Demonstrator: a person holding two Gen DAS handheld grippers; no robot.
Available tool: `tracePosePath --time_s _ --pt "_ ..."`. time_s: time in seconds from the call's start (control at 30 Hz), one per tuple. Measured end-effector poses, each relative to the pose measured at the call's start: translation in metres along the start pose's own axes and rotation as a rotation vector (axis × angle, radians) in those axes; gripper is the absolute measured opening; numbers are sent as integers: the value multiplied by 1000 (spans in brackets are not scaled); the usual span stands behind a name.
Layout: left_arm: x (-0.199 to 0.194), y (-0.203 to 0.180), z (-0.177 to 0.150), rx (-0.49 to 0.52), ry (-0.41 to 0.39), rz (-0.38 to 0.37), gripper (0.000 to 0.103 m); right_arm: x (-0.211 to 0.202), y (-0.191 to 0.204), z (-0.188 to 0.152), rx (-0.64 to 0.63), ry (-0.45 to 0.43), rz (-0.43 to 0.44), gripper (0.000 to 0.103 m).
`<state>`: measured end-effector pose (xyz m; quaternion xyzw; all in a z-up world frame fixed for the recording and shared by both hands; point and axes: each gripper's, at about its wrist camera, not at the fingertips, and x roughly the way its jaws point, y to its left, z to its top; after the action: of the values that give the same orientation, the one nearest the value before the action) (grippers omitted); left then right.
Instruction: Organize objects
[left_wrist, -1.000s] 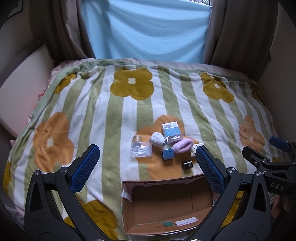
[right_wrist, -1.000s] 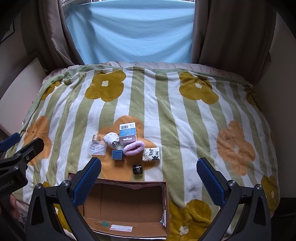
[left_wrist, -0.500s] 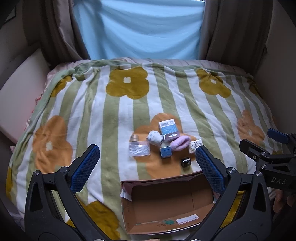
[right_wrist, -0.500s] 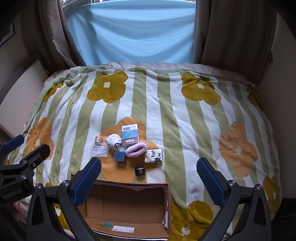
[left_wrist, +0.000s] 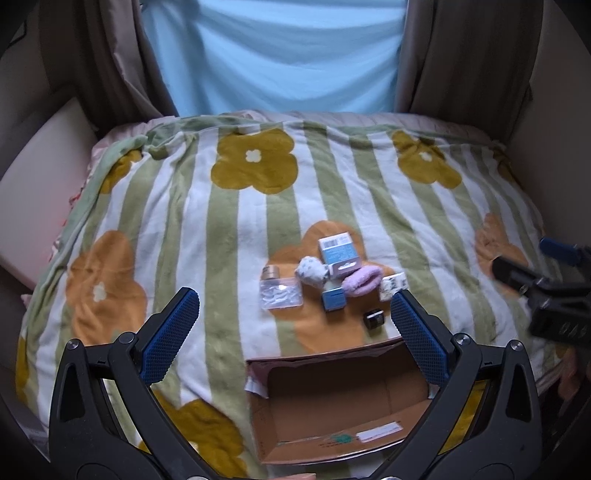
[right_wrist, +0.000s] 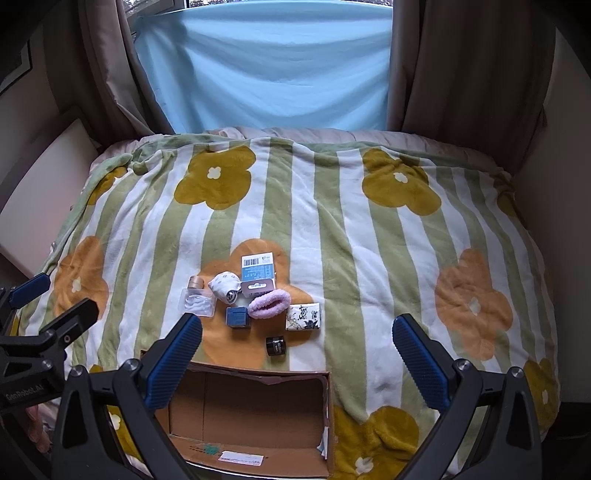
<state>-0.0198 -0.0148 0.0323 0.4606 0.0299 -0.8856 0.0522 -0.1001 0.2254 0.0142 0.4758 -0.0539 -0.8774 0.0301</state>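
A cluster of small items lies on the flowered blanket: a light blue box (right_wrist: 258, 267), a white rolled sock (right_wrist: 225, 287), a pink fuzzy scrunchie (right_wrist: 269, 302), a dark blue cube (right_wrist: 237, 316), a patterned white box (right_wrist: 303, 316), a small black jar (right_wrist: 276, 345), a clear bag (right_wrist: 198, 305) and a tan cylinder (right_wrist: 195, 282). An open empty cardboard box (right_wrist: 251, 410) sits just in front of them. My left gripper (left_wrist: 295, 332) and right gripper (right_wrist: 297, 354) are both open and empty, above the box. The cluster also shows in the left wrist view (left_wrist: 332, 277).
The blanket (right_wrist: 369, 258) covers a bed, with a blue sheet (right_wrist: 266, 66) and brown curtains (right_wrist: 461, 66) behind. A cream cushion (left_wrist: 33, 177) is at the left. The right gripper's body (left_wrist: 554, 295) shows at the left view's right edge.
Both grippers have drawn back and risen slightly, so the bed and items look a little smaller and lower. Nothing was grasped or moved.
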Motion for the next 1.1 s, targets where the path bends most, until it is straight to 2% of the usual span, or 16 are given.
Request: tracePosePath --time_s 0.07,0.13,0.37,0.43,0.63,0.7,0.97,1.03,1.1 --pt "8 5 -1 5 15 11 103 3 -3 4 -2 6 8 102" --pt "14 10 -2 1 15 -13 103 9 -6 8 -7 13 21 102" --pt "81 32 1 -24 150 -50 103 53 -3 26 -36 77 93 102" --pt "105 34 1 -20 191 -54 103 76 0 34 -55 109 109 102" --pt "210 38 -6 -53 381 -56 103 159 13 51 -67 203 186 102" --pt "241 38 -10 -62 423 -50 103 189 20 54 -68 241 198 102" --pt "321 41 -23 -104 543 -50 102 297 44 52 -56 377 197 102" --pt "332 41 -25 -112 566 -52 100 319 48 49 -51 410 193 94" --pt "343 40 -28 -116 586 -51 100 335 51 47 -49 427 182 91"
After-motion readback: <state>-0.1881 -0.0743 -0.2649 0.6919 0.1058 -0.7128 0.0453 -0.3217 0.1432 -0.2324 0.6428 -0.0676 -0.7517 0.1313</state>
